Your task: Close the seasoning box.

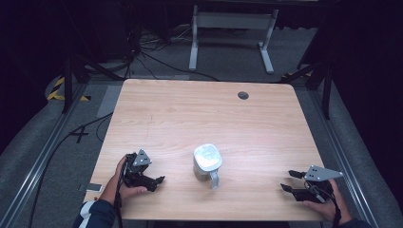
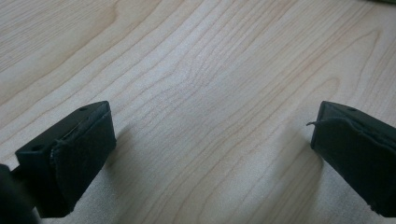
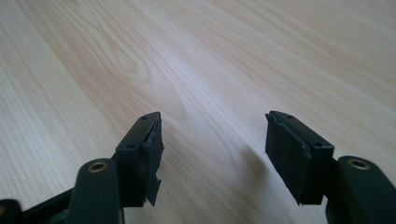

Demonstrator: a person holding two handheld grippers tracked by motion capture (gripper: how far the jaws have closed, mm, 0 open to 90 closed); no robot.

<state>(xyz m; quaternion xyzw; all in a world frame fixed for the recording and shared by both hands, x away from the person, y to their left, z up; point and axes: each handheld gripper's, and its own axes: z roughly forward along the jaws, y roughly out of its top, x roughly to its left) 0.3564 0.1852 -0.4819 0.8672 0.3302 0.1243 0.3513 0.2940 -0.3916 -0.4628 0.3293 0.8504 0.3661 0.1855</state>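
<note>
On the pale wooden table [image 1: 199, 109] a grey lidded jug [image 1: 207, 161] stands upright near the front middle, its handle towards the person. The left gripper [image 1: 154, 181] rests near its left, jaws wide. The right gripper [image 1: 290, 181] lies well apart at the right edge, jaws also wide, both gripping nothing.

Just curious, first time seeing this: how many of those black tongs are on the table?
2. The left tongs sit near the table's front left, the right tongs near its front right, both open, with a grey jug between them.
</note>
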